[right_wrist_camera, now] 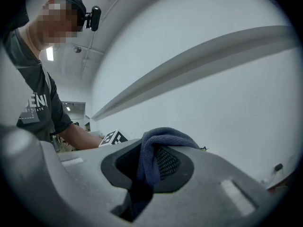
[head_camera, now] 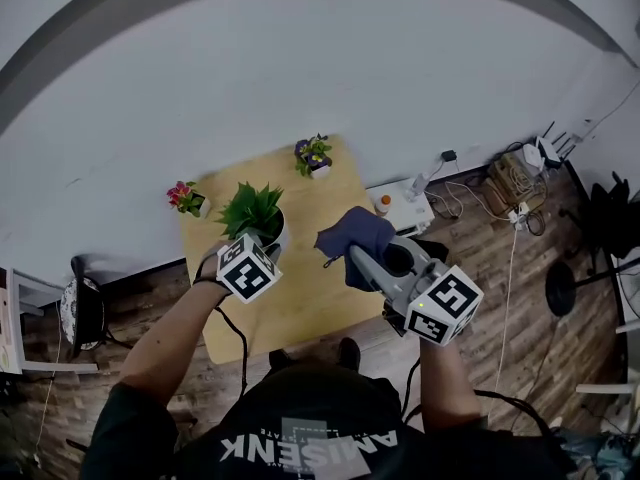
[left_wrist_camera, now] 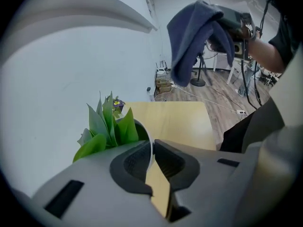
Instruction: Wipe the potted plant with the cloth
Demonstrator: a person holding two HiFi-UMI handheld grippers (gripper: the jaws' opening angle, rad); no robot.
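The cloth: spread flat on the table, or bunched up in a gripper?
Bunched: the cloth is pinched between the jaws of the right gripper.

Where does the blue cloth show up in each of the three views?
Head view: cloth just right of centre, above the wooden table.
Left gripper view: cloth hanging at upper right.
Right gripper view: cloth bottom centre, pinched between the jaws.
Shared landmark: the grey ledge on the wall.
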